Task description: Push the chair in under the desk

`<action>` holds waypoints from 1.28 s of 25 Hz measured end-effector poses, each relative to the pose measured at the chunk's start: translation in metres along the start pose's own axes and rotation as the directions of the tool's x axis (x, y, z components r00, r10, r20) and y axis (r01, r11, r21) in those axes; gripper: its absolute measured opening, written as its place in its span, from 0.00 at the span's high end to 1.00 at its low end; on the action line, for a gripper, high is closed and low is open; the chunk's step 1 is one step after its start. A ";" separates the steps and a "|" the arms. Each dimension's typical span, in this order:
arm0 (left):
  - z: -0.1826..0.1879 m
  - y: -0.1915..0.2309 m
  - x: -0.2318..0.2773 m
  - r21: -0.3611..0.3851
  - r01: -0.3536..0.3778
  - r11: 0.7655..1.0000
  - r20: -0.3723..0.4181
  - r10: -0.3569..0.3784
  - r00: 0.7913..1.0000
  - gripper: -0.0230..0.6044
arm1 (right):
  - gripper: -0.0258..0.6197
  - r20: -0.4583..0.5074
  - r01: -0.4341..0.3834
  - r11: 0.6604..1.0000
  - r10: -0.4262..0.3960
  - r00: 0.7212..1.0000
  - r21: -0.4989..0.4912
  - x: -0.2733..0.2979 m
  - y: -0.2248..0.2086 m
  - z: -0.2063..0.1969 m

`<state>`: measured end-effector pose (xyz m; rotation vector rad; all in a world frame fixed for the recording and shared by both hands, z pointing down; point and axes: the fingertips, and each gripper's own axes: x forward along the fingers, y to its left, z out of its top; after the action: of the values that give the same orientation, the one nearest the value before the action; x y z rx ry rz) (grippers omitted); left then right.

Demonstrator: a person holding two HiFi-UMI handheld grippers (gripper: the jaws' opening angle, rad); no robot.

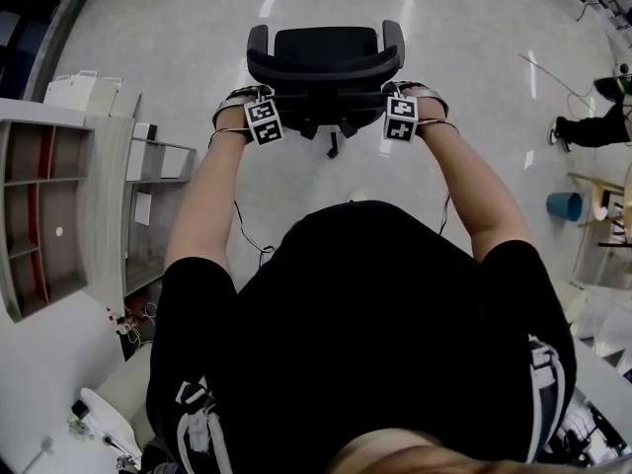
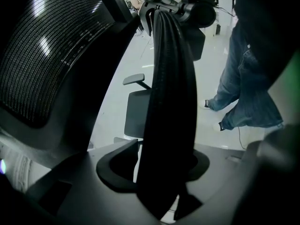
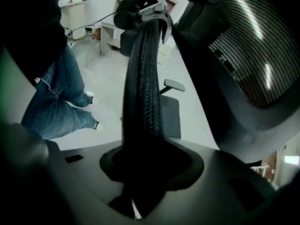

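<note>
Floor [image 1: 464, 28] glossy beneath chair [image 1: 326, 57]

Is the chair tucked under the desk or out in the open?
Out. The chair stands on open floor, with nothing over its seat or back.

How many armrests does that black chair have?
2. On the chair, the left armrest stands at its left side, the right armrest at its right side. None seems hidden.

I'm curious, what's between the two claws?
The chair backrest, seen in the head view. The left claw and right claw each clamp its top rim.
</note>
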<state>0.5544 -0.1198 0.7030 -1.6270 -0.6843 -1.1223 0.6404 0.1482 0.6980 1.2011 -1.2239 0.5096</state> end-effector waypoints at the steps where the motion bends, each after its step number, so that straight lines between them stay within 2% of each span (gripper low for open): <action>1: 0.000 0.000 0.000 -0.002 0.002 1.000 -0.002 -0.002 1.000 0.63 | 0.76 -0.002 -0.007 1.000 0.007 1.000 -0.003 0.000 0.000 -0.001; 7: 0.001 -0.003 0.001 -0.011 0.030 1.000 -0.010 -0.030 1.000 0.64 | 0.77 -0.020 -0.042 0.999 0.042 0.999 -0.022 0.000 0.000 -0.003; 10: -0.002 -0.004 0.001 -0.007 0.054 0.999 -0.021 -0.054 0.998 0.64 | 0.78 -0.027 -0.031 0.999 0.030 0.999 -0.022 0.001 -0.001 -0.002; 24: -0.007 -0.020 -0.003 -0.022 0.076 0.997 -0.030 -0.076 0.997 0.65 | 0.79 -0.040 -0.004 1.000 0.003 0.999 -0.018 -0.001 0.005 0.003; 32: -0.038 -0.047 -0.018 -0.065 0.063 0.996 -0.040 -0.066 0.997 0.65 | 0.79 -0.019 -0.001 0.998 0.000 1.000 -0.056 -0.003 0.020 0.037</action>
<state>0.4940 -0.1384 0.7090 -1.6399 -0.6839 -1.2335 0.6065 0.1236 0.6991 1.1462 -1.2151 0.4829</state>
